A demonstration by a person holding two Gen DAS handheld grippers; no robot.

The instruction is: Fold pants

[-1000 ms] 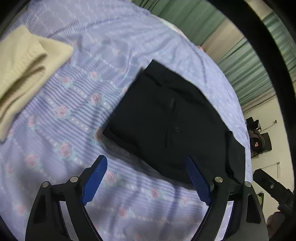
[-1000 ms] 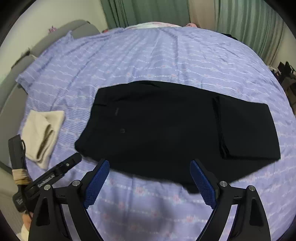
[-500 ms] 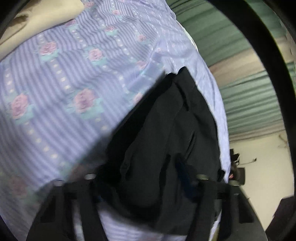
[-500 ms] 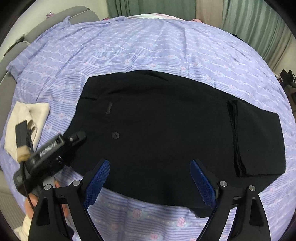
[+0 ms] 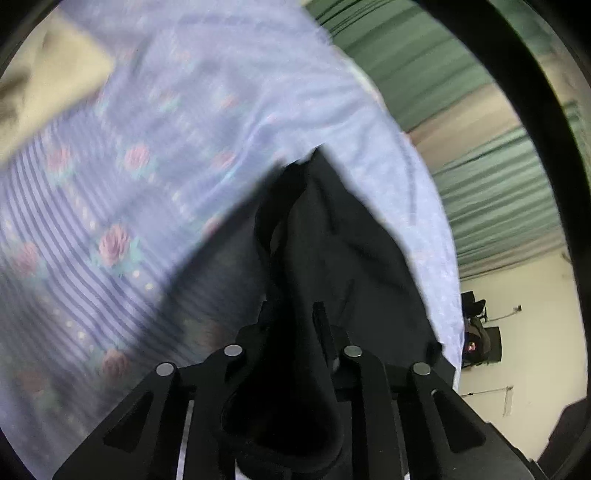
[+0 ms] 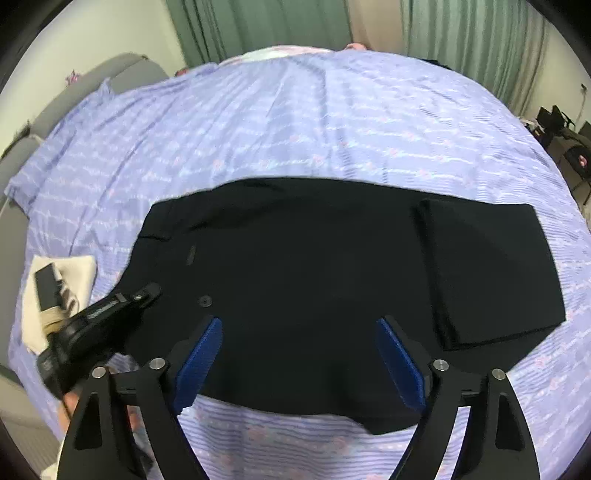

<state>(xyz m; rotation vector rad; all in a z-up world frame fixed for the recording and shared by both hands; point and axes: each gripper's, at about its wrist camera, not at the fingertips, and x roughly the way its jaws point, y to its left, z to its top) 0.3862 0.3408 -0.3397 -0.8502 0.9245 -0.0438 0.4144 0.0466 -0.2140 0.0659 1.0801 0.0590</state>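
- Lying flat across the bed [image 6: 332,110], the black pants [image 6: 314,277] are spreading from their waist end on the left of the right wrist view to their leg end on the right, where the leg bottoms are already doubled back over the rest.
- Covering the bed is a lilac striped sheet [image 5: 110,221] with small pink roses.
- The left gripper [image 5: 291,321] is closing its fingers on the near waist corner of the pants; a bunched fold of black cloth is sitting between them and filling the narrow gap, so they are clamping on it.
- From that grip the cloth is rising in a ridge away from the camera, though the left wrist view is blurred.
- In the right wrist view the left gripper is showing at the lower left, with its tip at the edge of the pants.
- The right gripper [image 6: 299,354] is hanging over the near edge of the pants with its blue-padded fingers [image 6: 199,354] wide apart and closing slightly; no cloth is pinched between them.
- A cream folded garment [image 6: 79,273] is resting on the sheet just beside the waist end, partly behind the left gripper.
- Green curtains [image 6: 258,26] are hanging beyond the far side of the bed.
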